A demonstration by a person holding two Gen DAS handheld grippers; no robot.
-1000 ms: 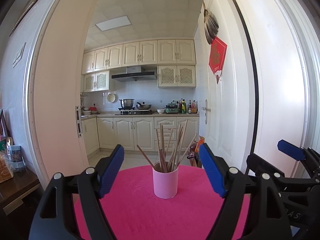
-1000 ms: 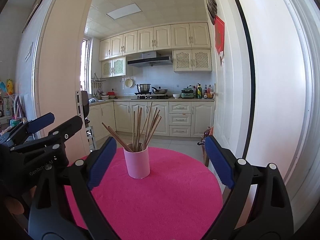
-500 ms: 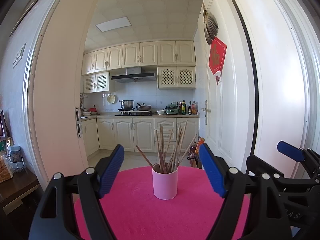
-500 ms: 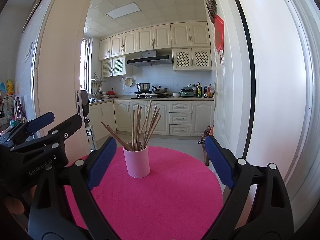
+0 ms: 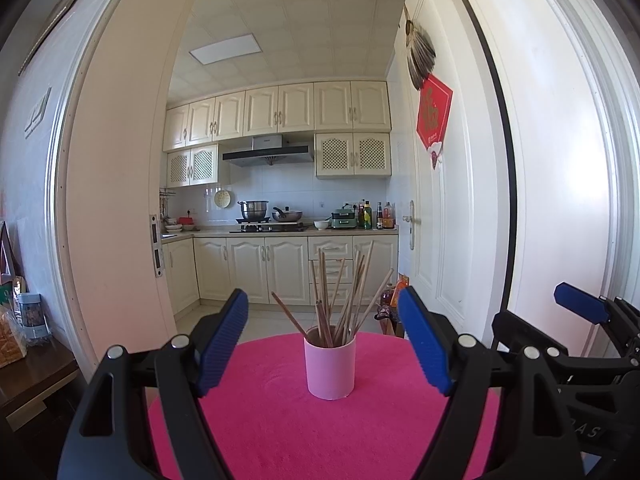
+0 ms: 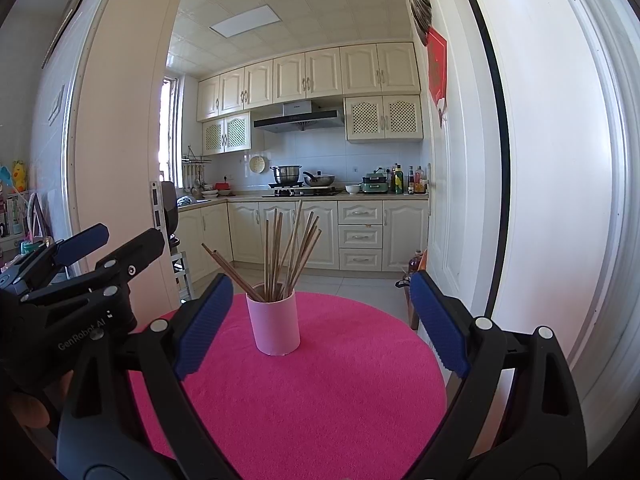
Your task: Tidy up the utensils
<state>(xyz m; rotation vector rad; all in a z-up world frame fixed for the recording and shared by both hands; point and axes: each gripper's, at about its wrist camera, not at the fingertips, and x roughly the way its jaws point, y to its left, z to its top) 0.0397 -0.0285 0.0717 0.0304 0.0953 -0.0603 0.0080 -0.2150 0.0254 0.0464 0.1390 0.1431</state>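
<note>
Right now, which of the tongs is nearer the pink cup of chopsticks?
Hard to call; they look about level. Left tongs face the cup squarely; right tongs have it slightly left. Both open, apart from it.

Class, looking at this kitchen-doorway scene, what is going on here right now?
A person holds two grippers over a round pink table. The left gripper and right gripper are both open and holding nothing. Between them stands a pink cup of wooden chopsticks, untouched.
</note>
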